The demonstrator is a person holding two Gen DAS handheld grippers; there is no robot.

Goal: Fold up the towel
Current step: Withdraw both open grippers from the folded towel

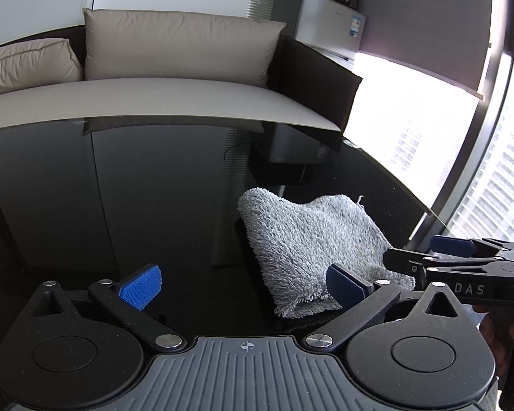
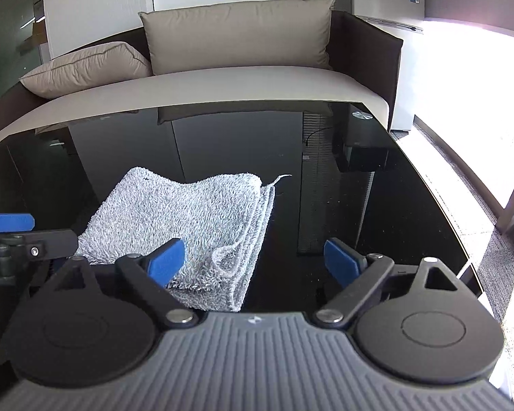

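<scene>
Towel (image 2: pixel 185 226): lies folded in layers, slightly rumpled, near the tabletop (image 2: pixel 377 212) front edge; both tongs, left (image 1: pixel 243 282) and right (image 2: pixel 253 262), gape wide, empty; any further fold wants corners matched.

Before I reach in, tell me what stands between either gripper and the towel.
Nothing visible does. The grey towel lies folded on the black table, with no other thing on the table near it. The left gripper and right gripper are both open, right at its near edge.

"DAS" on right tongs (image 1: pixel 428 257), fridge (image 1: pixel 325 24) label unreadable
</scene>
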